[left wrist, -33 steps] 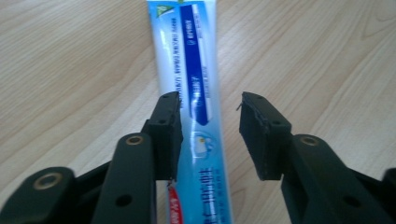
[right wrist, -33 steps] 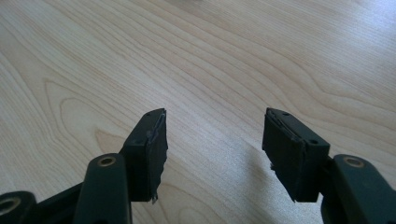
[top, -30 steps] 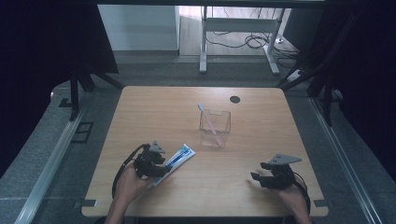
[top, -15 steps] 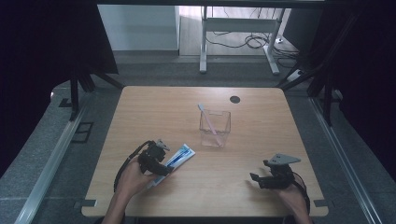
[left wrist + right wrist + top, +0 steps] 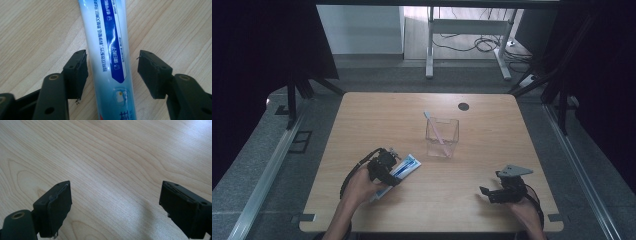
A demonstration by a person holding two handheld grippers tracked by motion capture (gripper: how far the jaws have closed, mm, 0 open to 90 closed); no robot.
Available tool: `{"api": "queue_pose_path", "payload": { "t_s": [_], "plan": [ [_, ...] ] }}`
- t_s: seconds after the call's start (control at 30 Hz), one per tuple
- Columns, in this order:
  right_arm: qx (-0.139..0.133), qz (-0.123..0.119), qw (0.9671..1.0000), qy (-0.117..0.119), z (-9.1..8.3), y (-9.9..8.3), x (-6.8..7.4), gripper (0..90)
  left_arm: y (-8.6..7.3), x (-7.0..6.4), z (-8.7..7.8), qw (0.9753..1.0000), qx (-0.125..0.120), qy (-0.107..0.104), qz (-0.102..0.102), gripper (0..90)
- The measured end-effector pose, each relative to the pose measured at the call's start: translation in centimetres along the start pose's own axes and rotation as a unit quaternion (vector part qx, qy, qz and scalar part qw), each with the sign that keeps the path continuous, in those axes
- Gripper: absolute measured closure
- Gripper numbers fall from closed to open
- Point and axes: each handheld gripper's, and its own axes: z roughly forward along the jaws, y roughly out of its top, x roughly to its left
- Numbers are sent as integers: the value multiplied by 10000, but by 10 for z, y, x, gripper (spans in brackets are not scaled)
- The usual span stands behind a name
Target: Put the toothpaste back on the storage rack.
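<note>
A blue and white toothpaste tube point(image 5: 401, 170) lies flat on the wooden table point(image 5: 377, 120), front left. My left gripper point(image 5: 384, 169) is down over it, open, one jaw on each side of the tube point(image 5: 110, 57) with a small gap at both sides. A clear square cup point(image 5: 442, 138) stands near the table's middle with a pink toothbrush point(image 5: 435, 129) leaning in it. My right gripper point(image 5: 493, 193) is open at the front right, above bare wood point(image 5: 112, 170), with nothing between its jaws.
A dark round hole point(image 5: 463, 106) sits in the tabletop behind the cup. Metal rails run along the floor on both sides of the table. A desk frame and cables stand on the floor beyond the far edge.
My left gripper has slid a little right and forward along the tube and settled around it. The right gripper has barely shifted.
</note>
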Motion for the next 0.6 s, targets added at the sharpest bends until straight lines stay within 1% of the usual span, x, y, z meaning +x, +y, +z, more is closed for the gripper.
{"api": "queue_pose_path", "payload": {
  "t_s": [0.07,0.2,0.33,0.4,0.5,0.53,0.6],
  "plan": [
    [20,-13,10000,-6,0,0,0,112,2,0,3,10000,94,-13,-7,424],
    [60,-55,10000,-24,1,0,0,112,5,1,7,9996,262,57,-36,453],
    [74,-63,9999,-73,1,0,0,113,6,4,11,9995,286,-14,-154,468],
    [72,-48,9999,-92,0,0,0,113,6,4,13,9992,349,-49,-194,472],
    [69,-37,9999,-116,0,0,0,114,7,4,14,9991,372,-51,-219,492],
    [66,-38,9999,-115,-1,0,0,114,7,4,13,9990,379,-62,-226,513],
    [61,-48,9999,-125,-1,0,0,115,7,4,10,9992,340,-57,-218,586]
  ]
}}
